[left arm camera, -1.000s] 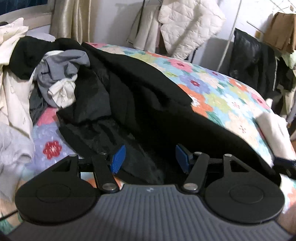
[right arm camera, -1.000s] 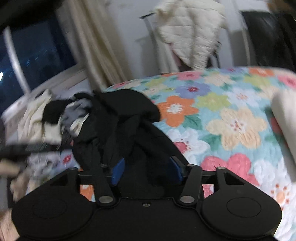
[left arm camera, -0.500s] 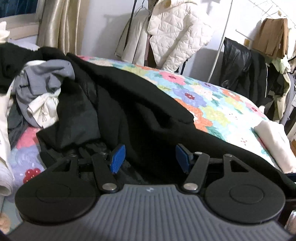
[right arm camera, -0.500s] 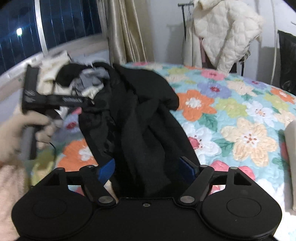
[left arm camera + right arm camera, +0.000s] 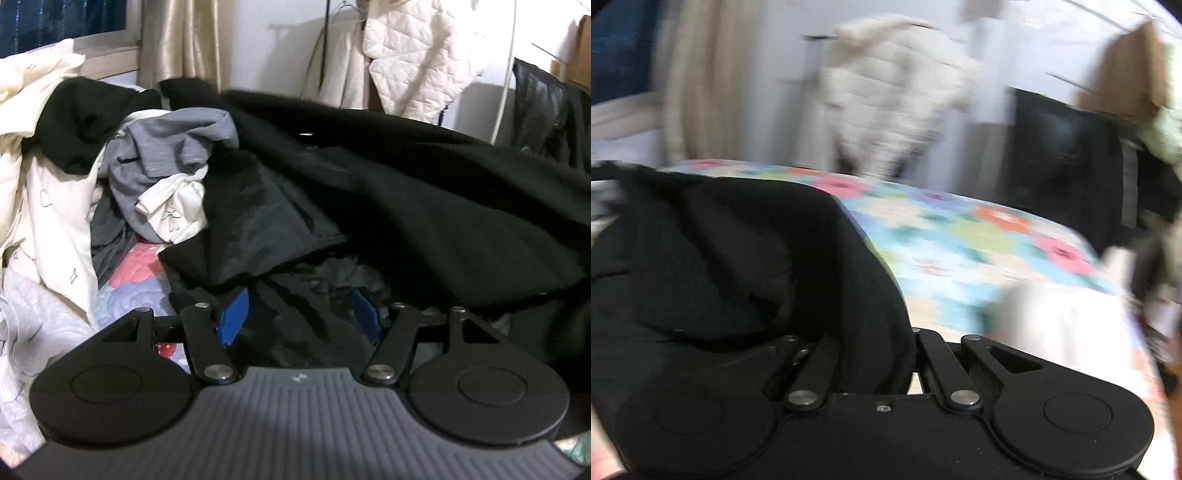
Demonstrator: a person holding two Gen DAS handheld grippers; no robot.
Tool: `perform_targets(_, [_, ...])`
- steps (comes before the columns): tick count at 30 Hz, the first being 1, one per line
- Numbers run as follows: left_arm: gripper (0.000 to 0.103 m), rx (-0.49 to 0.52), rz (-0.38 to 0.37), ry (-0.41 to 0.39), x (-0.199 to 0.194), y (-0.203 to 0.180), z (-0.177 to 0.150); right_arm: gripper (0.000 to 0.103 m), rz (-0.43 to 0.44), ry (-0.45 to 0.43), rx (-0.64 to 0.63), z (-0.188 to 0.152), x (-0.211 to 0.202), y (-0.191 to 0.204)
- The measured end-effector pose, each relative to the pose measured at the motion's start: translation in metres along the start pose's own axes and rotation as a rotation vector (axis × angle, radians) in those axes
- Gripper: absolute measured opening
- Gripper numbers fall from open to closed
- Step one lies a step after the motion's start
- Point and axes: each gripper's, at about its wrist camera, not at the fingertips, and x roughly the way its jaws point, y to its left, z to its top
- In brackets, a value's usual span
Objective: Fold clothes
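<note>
Hiding the right fingers: black garment (image 5: pixel 746 258) bunches over the front of the right gripper (image 5: pixel 875 354), so neither blue pad shows; only the linkage arms are visible, drawn close together with cloth between them, which reads as clamped on the fabric
Left fingers: left gripper (image 5: pixel 297 314) stands spread apart, both blue pads (image 5: pixel 232 315) visible, with dark cloth lying between and below them but not pinched
Where the garment lies: the black garment (image 5: pixel 406 192) stretches across the left view from the pile toward the right edge, cut off there; its shiny lining (image 5: pixel 266 218) is turned outward near the middle
Under the fold: a dark tangle just ahead of the left gripper is too shadowed to make out
Pile: a grey top (image 5: pixel 173 147) and cream printed cloth (image 5: pixel 55 206) are heaped at the left, overlapping, edges cut by the frame
Bed: floral quilt (image 5: pixel 960 236) is heavily motion-blurred in the right view; only a small patch shows in the left view
Background: quilted cream jacket (image 5: pixel 417 55) hangs on a rack, top cut off; curtain (image 5: pixel 177 37) beside the window
Writing: a small pale mark on the grey left gripper body (image 5: pixel 297 378), not readable as words; small line drawings on the cream cloth, no legible text
</note>
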Motion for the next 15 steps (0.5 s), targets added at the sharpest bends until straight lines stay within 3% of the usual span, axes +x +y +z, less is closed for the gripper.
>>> perform_targets(3, [0.065, 0.005, 0.022, 0.017, 0.008, 0.0, -0.002, 0.001, 0.053, 0.108, 0.094, -0.017, 0.019, -0.015])
perform_targets(5, [0.066, 0.018, 0.043, 0.034, 0.015, -0.003, -0.005, 0.001, 0.04, 0.155, 0.057, -0.022, 0.024, -0.009])
perform_targets(9, [0.071, 0.026, 0.09, 0.083, 0.033, -0.004, -0.013, 0.002, 0.046, 0.144, 0.054, -0.02, 0.02, -0.004])
perform_targets(12, [0.067, 0.044, 0.096, 0.149, 0.04, -0.004, -0.018, 0.003, 0.05, 0.152, 0.087, -0.023, 0.018, -0.009])
perform_targets(15, [0.066, 0.112, 0.114, 0.149, 0.037, -0.015, -0.022, 0.004, 0.06, 0.145, 0.106, -0.022, 0.012, -0.012])
